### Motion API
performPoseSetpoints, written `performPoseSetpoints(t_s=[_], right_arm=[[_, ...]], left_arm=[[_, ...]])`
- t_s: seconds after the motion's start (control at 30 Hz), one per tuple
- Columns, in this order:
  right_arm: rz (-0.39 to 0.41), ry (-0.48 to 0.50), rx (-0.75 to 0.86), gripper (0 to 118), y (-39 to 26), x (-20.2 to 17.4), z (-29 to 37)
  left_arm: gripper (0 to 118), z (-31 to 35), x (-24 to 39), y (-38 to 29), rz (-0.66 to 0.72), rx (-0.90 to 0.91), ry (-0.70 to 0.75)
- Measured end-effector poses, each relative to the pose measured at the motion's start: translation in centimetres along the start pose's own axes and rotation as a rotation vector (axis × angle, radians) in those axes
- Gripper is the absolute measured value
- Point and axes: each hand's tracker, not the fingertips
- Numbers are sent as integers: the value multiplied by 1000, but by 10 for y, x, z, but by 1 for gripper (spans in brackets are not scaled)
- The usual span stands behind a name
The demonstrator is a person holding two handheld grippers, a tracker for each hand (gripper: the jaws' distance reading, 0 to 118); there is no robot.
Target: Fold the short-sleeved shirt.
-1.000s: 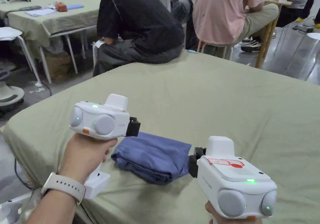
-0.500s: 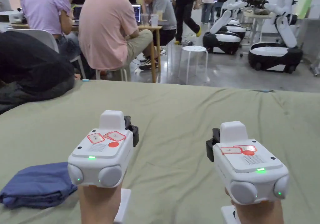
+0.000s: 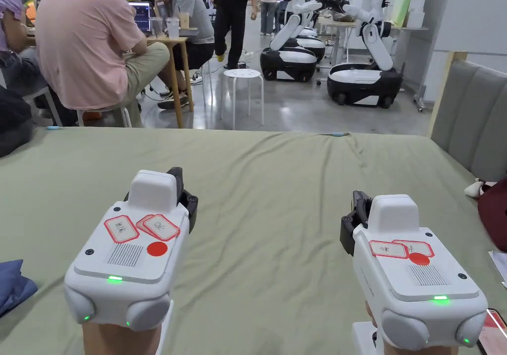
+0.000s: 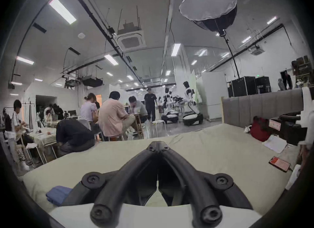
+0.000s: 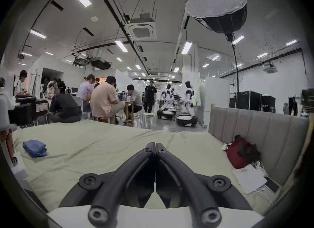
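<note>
The short-sleeved shirt (image 5: 34, 148) lies folded into a compact blue bundle on the green-sheeted bed (image 3: 277, 182), near its left edge, with nothing touching it. In the head view only a corner of it shows at the left margin.

The left tool (image 4: 157, 147) is held above the sheet, well apart from the shirt; its jaws meet at the tips and grip nothing. The right tool (image 5: 155, 146) is likewise held above the bed, jaws closed together and empty. Both point toward the far edge of the bed, side by side.

A padded grey headboard (image 5: 258, 126) stands along the bed's right side. A dark red bag (image 5: 241, 153) and loose papers (image 5: 249, 178) rest against it. Several persons sit at a desk (image 3: 166, 41) beyond the bed.
</note>
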Motion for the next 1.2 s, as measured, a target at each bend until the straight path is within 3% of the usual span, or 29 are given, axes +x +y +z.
performPoseSetpoints(t_s=[0.03,0.07,0.1,0.13,0.17,0.2,0.27,0.8,0.93,1.2], right_arm=[[-3,-1,-4,15,0,-2,-1],[-6,2,-4,30,1,-5,0],[-11,14,2,55,0,-6,0],[-13,17,3,92,0,-9,-1],[-9,19,-4,113,0,-11,-2],[-6,20,-7,118,0,-12,-2],[-10,6,48,118,-1,-15,2],[-31,27,-2,118,-2,-19,6],[18,-71,-5,118,-2,-27,9],[-12,-74,10,118,-1,-17,9]], left_arm=[[12,3,-3,0,13,-1,12],[32,5,-7,0,26,-3,11],[61,7,-12,0,41,-13,-1],[98,7,-15,-1,41,-17,-6],[118,9,-14,-2,34,-14,-4],[117,10,-14,-3,15,-13,4],[118,15,-17,-4,5,25,18],[118,23,-25,2,45,21,16],[118,23,-27,1,50,11,9],[118,25,-25,-3,47,3,15]])
